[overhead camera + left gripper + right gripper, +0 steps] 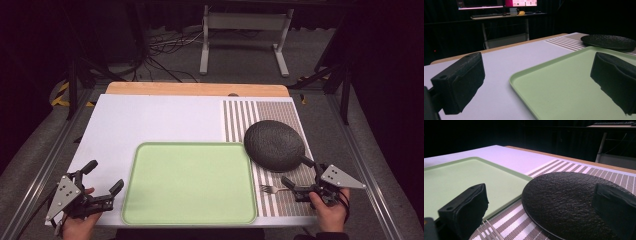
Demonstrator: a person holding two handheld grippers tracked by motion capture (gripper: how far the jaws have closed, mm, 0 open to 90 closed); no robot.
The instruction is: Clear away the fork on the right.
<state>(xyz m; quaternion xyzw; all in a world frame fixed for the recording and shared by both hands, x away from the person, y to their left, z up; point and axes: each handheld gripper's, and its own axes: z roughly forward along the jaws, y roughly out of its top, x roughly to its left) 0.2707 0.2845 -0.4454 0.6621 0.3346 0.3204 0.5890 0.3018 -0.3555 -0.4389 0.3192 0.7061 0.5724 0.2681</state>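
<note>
A pale green tray (190, 182) lies empty at the front middle of the white table. To its right a black textured plate (274, 145) rests on a striped placemat (240, 120), with a silver fork (270, 189) in front of it. My left gripper (105, 176) stands open at the tray's left edge; its own view shows the tray corner (574, 82) between the jaws and the plate (609, 41) beyond. My right gripper (296, 171) is open at the plate's near rim. Its own view has the plate (564, 197) between the jaws and fork tines (486, 231) beside the left jaw.
The white table surface (160, 120) stretches behind the tray to a wooden back edge (200, 89). Beyond the table a white metal stand (245, 22) and cables lie on the floor. A desk with monitors (499, 3) stands far behind.
</note>
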